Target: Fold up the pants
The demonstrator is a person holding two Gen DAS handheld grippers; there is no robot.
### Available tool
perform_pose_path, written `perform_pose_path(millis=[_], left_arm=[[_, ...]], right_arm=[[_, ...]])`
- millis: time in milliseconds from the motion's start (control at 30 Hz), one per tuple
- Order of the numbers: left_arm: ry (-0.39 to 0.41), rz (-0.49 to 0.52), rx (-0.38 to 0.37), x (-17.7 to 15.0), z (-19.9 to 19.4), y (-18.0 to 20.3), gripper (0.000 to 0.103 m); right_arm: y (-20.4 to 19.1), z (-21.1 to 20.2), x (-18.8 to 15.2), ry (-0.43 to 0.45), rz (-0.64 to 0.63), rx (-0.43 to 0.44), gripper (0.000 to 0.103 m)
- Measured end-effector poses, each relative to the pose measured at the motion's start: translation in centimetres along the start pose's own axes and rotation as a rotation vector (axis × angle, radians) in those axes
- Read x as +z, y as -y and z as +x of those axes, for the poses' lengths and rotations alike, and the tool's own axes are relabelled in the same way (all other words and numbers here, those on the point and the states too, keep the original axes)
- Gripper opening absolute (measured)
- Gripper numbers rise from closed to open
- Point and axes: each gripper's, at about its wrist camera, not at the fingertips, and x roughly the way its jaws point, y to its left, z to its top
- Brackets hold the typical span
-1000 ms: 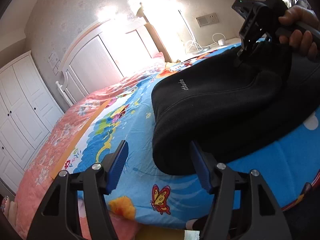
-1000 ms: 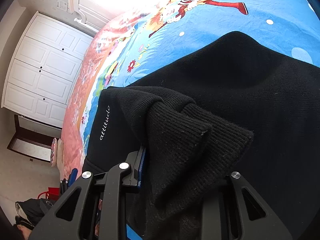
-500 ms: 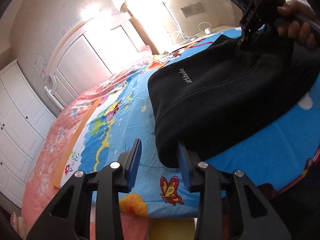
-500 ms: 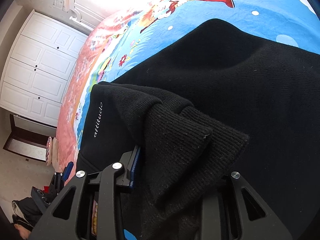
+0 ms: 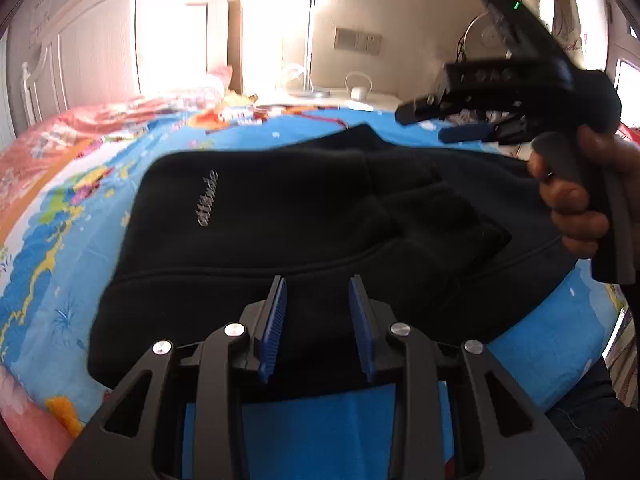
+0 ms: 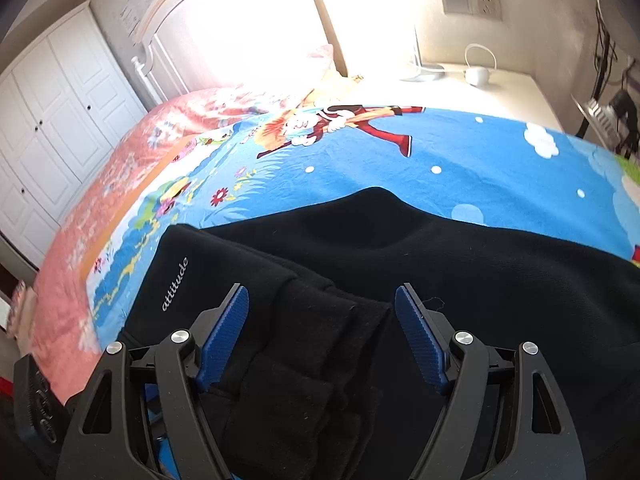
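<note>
Black pants (image 5: 304, 216) with a small "attitude" logo lie folded on the blue cartoon bedsheet (image 5: 52, 240); the ribbed cuffs (image 6: 296, 364) rest on top of the folded layers. My left gripper (image 5: 318, 300) is open with a narrow gap, low over the near edge of the pants, holding nothing. My right gripper (image 6: 322, 320) is open and empty just above the cuffs. In the left wrist view it (image 5: 448, 120) hovers above the pants' right side, held by a hand (image 5: 580, 208).
The bed's pink floral quilt (image 6: 120, 184) lies to the left. A white headboard (image 6: 168, 48) and white wardrobe (image 6: 52, 128) stand behind. A nightstand (image 6: 472, 84) with a small white object and cables stands at the back right.
My right gripper has opened, let go of the cuffs and lifted off; the cuffs now lie on the pants. My left gripper has moved in over the pants' near edge.
</note>
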Motion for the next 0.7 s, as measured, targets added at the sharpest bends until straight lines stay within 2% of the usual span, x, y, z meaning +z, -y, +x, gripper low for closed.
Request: perform_pose_path(millis=[33, 133, 200, 267, 300, 333, 433, 500, 567, 633, 700], left_arm=[[0.037, -0.002, 0.008, -0.2, -0.2, 0.2, 0.033], [0.033, -0.068, -0.048, 0.3, -0.9, -0.7, 0.033], [0.072, -0.09, -0.03, 1.7, -1.9, -1.6, 0.033], [0.112, -0.082, -0.035, 3.9, -2.3, -2.3, 0.035], [0.109, -0.078, -0.067, 5.1, -2.0, -2.4, 0.039], [0.095, -0.06, -0.104, 6.3, -1.3, -2.3, 0.051], [0.076, 0.002, -0.103, 9.0, 1.3, -1.2, 0.051], [0.039, 0.004, -0.149, 10.1, 3.2, -0.6, 0.051], [0.0, -0.041, -0.124, 10.4, 4.6, -0.7, 0.049], [0.028, -0.106, -0.168, 9.8, 4.1, -1.1, 0.048], [0.051, -0.148, -0.196, 8.6, 3.3, -1.1, 0.048]], right_arm=[[-1.3, -0.2, -0.7, 0.014, -0.042, -0.024, 0.075], [-3.5, -0.2, -3.0, 0.051, -0.102, -0.079, 0.074], [-3.4, 0.4, -4.3, 0.05, -0.102, -0.152, 0.074], [-2.6, 2.0, -5.4, 0.01, -0.098, -0.202, 0.073], [-1.8, 3.1, -6.0, -0.025, -0.083, -0.203, 0.073], [-1.0, 3.3, -6.3, -0.02, -0.037, -0.166, 0.075], [0.4, 3.0, -6.0, -0.053, 0.049, -0.105, 0.078], [1.1, 1.6, -5.3, -0.036, 0.075, -0.091, 0.079], [3.0, 0.6, -4.7, -0.03, 0.17, -0.023, 0.082], [5.0, 1.3, -4.1, -0.084, 0.258, 0.065, 0.082], [6.1, 2.5, -3.6, -0.134, 0.281, 0.106, 0.082]])
